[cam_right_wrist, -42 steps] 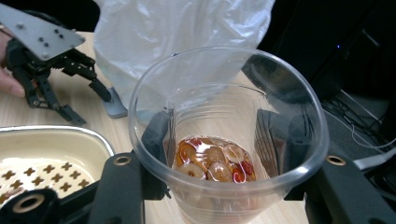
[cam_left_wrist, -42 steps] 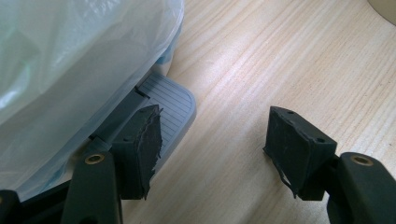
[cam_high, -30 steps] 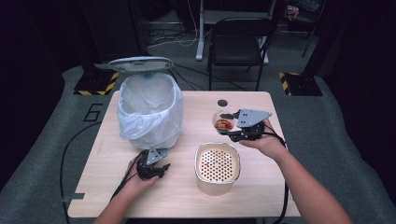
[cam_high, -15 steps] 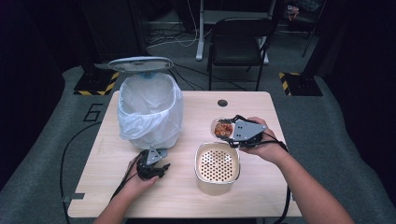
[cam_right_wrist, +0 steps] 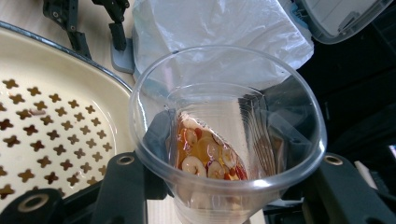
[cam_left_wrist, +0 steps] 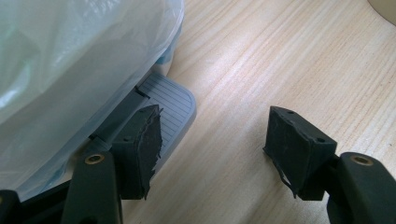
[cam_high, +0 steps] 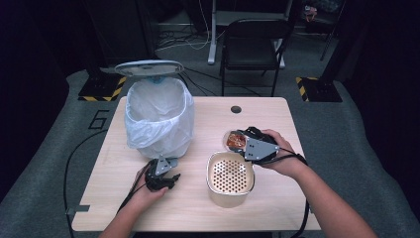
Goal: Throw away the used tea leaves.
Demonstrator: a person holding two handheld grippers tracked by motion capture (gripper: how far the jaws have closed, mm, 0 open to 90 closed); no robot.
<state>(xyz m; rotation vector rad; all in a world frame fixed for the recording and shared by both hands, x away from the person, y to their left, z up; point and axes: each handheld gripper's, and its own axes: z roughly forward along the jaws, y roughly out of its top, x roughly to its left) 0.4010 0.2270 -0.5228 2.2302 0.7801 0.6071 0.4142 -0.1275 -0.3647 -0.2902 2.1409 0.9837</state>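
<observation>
A clear plastic cup (cam_right_wrist: 226,135) is held clamped between the jaws of the right gripper (cam_high: 250,145), one jaw on each side of its wall. The cup is tilted toward the cream strainer bowl (cam_high: 230,177), its mouth near the bowl's rim. Red-and-white fruit slices in an amber liquid (cam_right_wrist: 205,154) are seen pooled against the cup's lower wall, as expected from the tilt. The grip across the wall is judged to be chosen so that the cup can be tipped by a turn of the wrist. The bowl's perforated insert (cam_right_wrist: 51,135) is placed just under and beside the cup, presumably so that liquid drains through while solids are caught.

The left gripper (cam_high: 161,176) is rested on the wooden table (cam_high: 277,114) at the foot of the bin. Its jaws are spread, with nothing between them. One jaw is seen beside the grey pedal (cam_left_wrist: 170,105) of the bin (cam_high: 158,119); whether it touches the pedal cannot be told. The bin is lined with a white bag (cam_left_wrist: 70,51), and its lid (cam_high: 148,67) is stood open, probably so that strained solids or the emptied cup can be dropped in without a further step.
</observation>
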